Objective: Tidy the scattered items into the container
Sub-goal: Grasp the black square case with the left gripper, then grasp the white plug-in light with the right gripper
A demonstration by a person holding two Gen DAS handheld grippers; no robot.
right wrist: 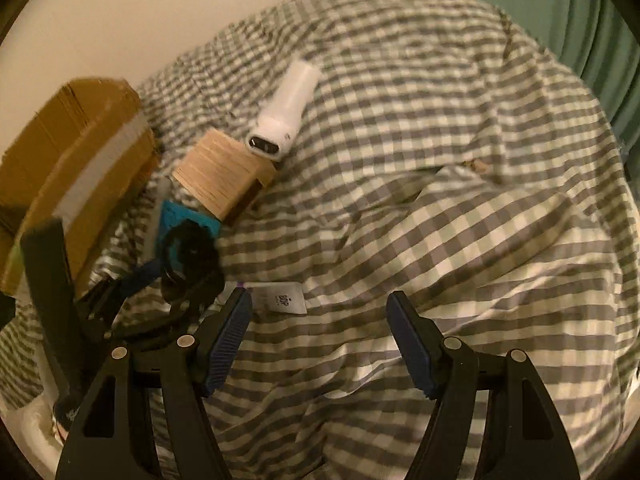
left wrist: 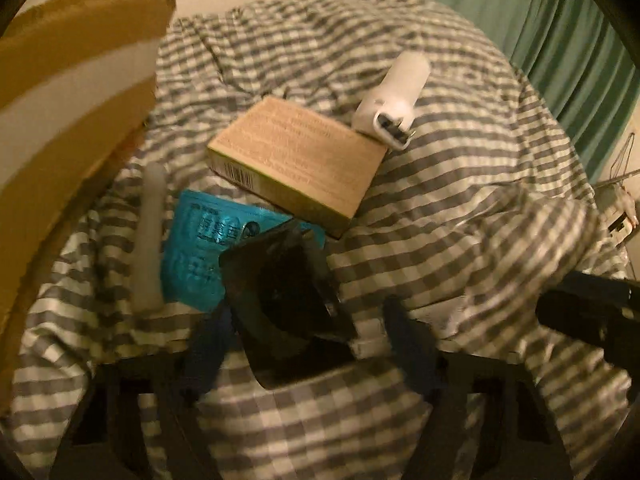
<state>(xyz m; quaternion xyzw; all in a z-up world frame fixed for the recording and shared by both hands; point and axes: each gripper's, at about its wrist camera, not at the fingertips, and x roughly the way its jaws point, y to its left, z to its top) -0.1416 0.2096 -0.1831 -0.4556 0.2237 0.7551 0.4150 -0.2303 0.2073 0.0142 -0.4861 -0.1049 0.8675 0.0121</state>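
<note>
A black flat item with a round middle (left wrist: pixel 280 300) lies on the checked duvet between the fingers of my left gripper (left wrist: pixel 304 312). The jaws stand apart, with a gap on the right side of the item. Beyond it lie a teal packet (left wrist: pixel 196 248), a white stick (left wrist: pixel 148 236), a tan box with a barcode (left wrist: pixel 296 160) and a white device (left wrist: pixel 388 108). The cardboard box (left wrist: pixel 72 120) stands at the left. My right gripper (right wrist: pixel 320 340) hangs open over bare duvet, holding nothing; the same pile lies to its upper left, with the tan box (right wrist: pixel 224 176).
The grey-and-white checked duvet (right wrist: pixel 440 200) is rumpled, with a white label (right wrist: pixel 280 298) sewn on. A green curtain (left wrist: pixel 560 40) hangs at the far right, with a pale wall behind. A wire object (left wrist: pixel 620 168) shows at the right edge.
</note>
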